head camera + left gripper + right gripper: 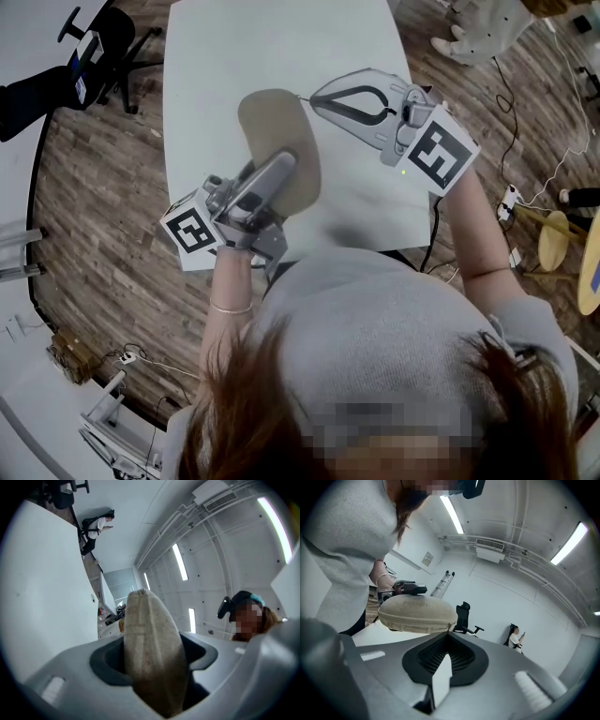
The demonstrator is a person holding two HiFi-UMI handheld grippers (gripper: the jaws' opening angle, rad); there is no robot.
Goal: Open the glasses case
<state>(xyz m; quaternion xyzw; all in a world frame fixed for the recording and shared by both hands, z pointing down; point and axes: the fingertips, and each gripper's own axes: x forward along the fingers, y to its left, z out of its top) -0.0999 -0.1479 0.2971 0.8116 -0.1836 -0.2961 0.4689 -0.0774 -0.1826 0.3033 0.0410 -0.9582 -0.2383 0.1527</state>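
The case (272,127) is off the tabletop (216,56), held in the air in front of the person, with one gripper at each end. The left gripper (281,169) has its jaws part-spread and clamped on the near end of the case, one jaw on each broad face. This leaves the zipped edge free all round. In the left gripper view the case (150,644) stands edge-on between the jaws, its seam running up the middle, and fills the gap. That grip looks like an anchor, holding the case so a pull on the zip meets resistance instead of dragging the whole thing along. The right gripper (317,97) comes in from the far side with its jaws pressed together at the rim of the case. In its own view the tips meet just where the small pull tab (450,628) hangs at the end of the zip line (412,625), so they appear to be pinching that tab. The case (417,613) looks fully closed, both halves flush. Holding it raised probably gives the right gripper room to run the tab round the curved edge, since nothing below blocks its path.
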